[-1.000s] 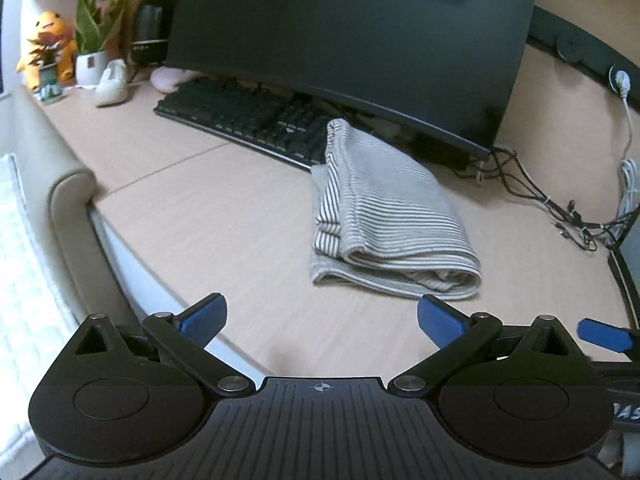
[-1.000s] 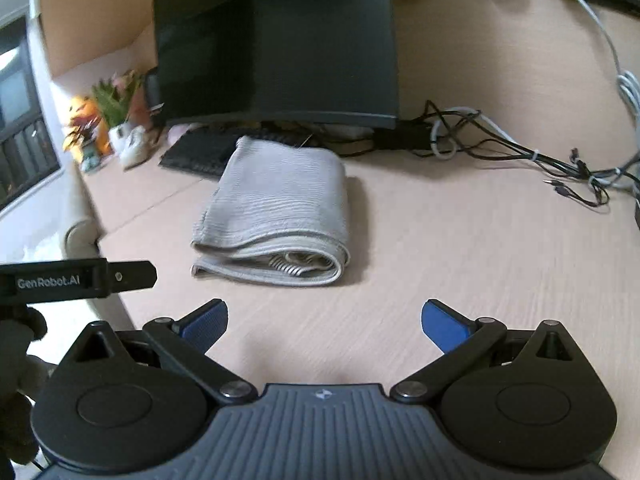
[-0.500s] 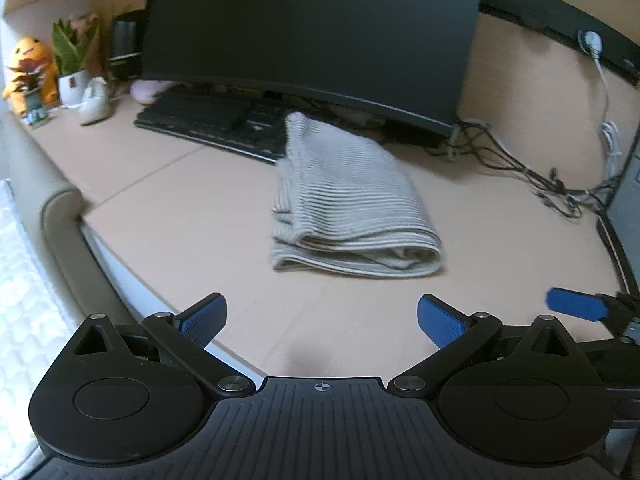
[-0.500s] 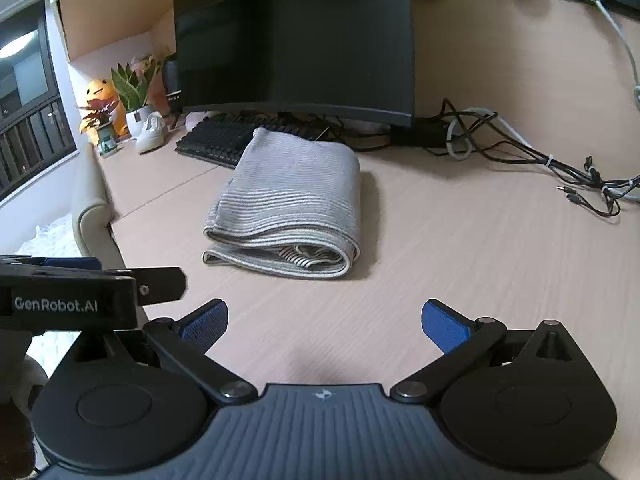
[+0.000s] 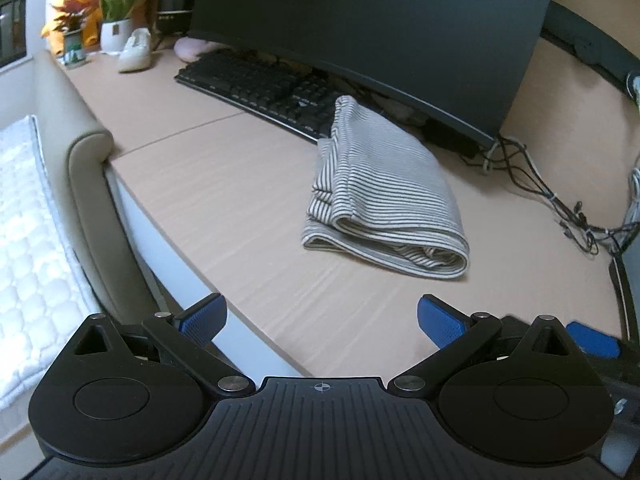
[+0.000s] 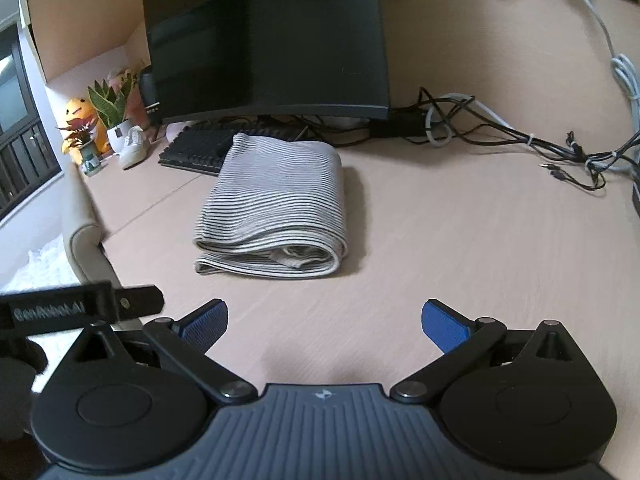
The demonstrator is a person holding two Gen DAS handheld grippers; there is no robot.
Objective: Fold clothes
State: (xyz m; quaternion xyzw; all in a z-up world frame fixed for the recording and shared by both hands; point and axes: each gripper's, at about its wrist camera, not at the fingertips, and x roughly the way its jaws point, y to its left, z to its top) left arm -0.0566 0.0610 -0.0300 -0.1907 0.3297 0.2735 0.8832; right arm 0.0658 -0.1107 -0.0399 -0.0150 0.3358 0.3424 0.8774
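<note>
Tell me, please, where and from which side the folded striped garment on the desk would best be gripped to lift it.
Probably the rolled, closed fold on the striped garment's right side, approached from the right by the open right gripper. There the layers are wrapped together, so one pinch should hold them all; the left side shows loose, separate edges.

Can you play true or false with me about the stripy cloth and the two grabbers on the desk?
1. The striped garment lies folded on the desk. True.
2. The right gripper is squeezing the garment. False: it is open, short of the cloth.
3. The left gripper is open and holds nothing. True.
4. The garment lies on top of the monitor. False: it lies in front of it, its far end at the keyboard.
5. The cables lie left of the garment. False: right.
</note>
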